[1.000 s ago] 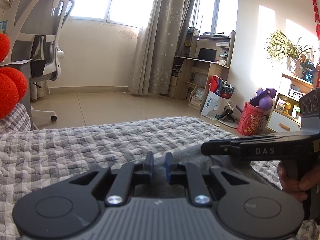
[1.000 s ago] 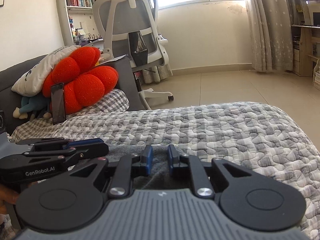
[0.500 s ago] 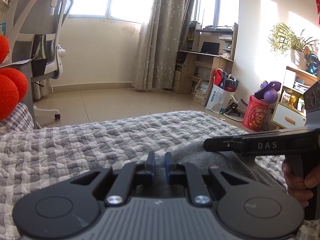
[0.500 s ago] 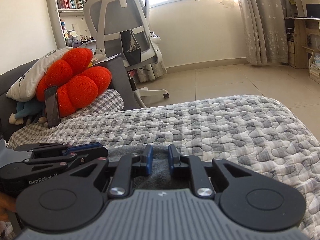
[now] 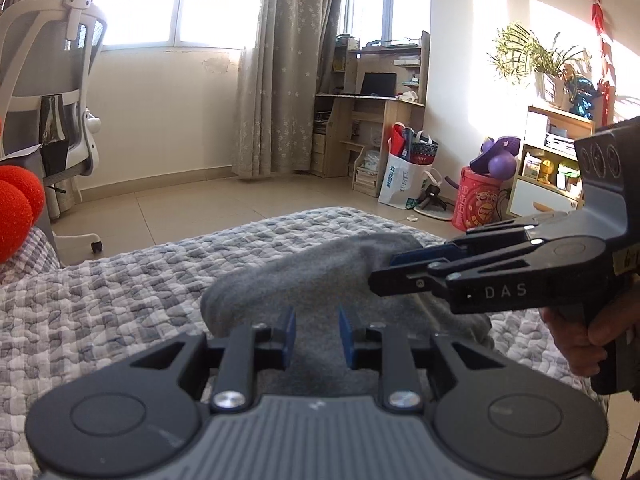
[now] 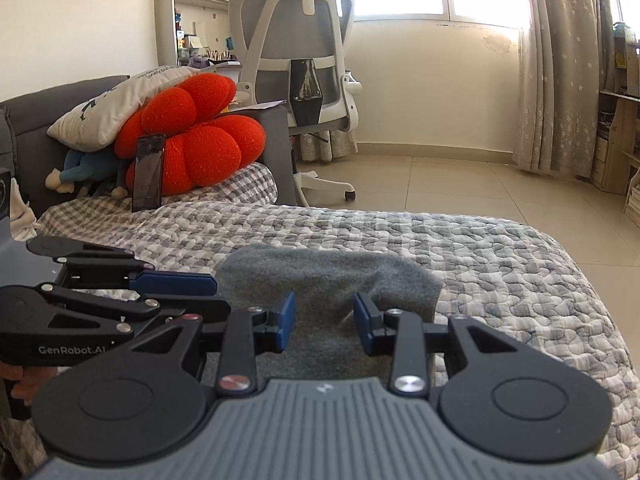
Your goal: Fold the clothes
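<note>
A grey fleece garment lies folded on the quilted bed; it also shows in the right wrist view. My left gripper is slightly open, its blue pads apart, with the garment between and below them. My right gripper is open over the near edge of the garment. In the left wrist view the right gripper comes in from the right at the garment's far end. In the right wrist view the left gripper sits at the garment's left side.
The grey patterned quilt covers the bed. A red cushion, a white pillow and a phone sit at the bed head. A white office chair stands on the tiled floor. Shelves and bags line the far wall.
Both grippers have opened from nearly shut. The garment, held low before, now lies folded over in a raised grey fold ahead of the fingers.
</note>
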Available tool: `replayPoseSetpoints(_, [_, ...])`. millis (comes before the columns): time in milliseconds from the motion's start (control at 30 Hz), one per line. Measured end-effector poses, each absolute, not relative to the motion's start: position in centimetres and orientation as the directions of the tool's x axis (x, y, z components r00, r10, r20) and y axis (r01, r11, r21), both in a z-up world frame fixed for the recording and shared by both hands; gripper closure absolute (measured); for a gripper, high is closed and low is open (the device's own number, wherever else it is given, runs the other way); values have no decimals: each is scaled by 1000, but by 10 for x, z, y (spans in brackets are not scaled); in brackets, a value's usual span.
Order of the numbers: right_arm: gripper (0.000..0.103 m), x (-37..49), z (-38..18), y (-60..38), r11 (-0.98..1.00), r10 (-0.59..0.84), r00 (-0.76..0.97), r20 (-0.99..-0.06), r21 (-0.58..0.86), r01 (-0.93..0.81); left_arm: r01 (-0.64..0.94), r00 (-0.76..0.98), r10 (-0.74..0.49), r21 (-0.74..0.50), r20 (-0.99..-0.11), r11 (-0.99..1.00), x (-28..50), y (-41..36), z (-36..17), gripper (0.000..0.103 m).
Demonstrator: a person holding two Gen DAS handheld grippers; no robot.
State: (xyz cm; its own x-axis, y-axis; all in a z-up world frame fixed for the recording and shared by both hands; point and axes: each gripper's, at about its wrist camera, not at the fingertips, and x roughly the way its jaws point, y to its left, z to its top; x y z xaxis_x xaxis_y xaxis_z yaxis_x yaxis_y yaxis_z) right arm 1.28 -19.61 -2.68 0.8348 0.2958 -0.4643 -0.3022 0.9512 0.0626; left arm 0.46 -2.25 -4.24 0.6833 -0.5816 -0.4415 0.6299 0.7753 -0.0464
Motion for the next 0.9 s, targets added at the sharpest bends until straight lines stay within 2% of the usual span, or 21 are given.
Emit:
replayPoseSetpoints(400, [66,-25,-45,-204,962,255,813,-523,48,-271,675,634,-573,12,-520,737,-33,-14,-49,75])
replayPoseSetpoints(533, [65,-35,-45,-207,962,256,802,-541,60,-266,698,607,-562,40,-561,715,-46,-14,-51,69])
replayPoseSetpoints(600, [64,-40,-45,-210,962,252,793,-555,56,-267,710,586,-552,47,-593,703,-51,-13,-51,62])
replayPoseSetpoints(700, [62,-49,-44,-214,961,245,779,-577,40,-273,712,552,-535,27,-639,701,-52,-8,-50,59])
replayPoseSetpoints(800, [61,-51,-37,-217,964,229,794,-563,15,-267,691,561,-531,6,-635,723,-51,-1,-41,58])
replayPoseSetpoints(900, [61,-43,-28,-219,966,235,816,-528,38,-254,679,597,-553,-1,-580,734,-49,0,-26,56])
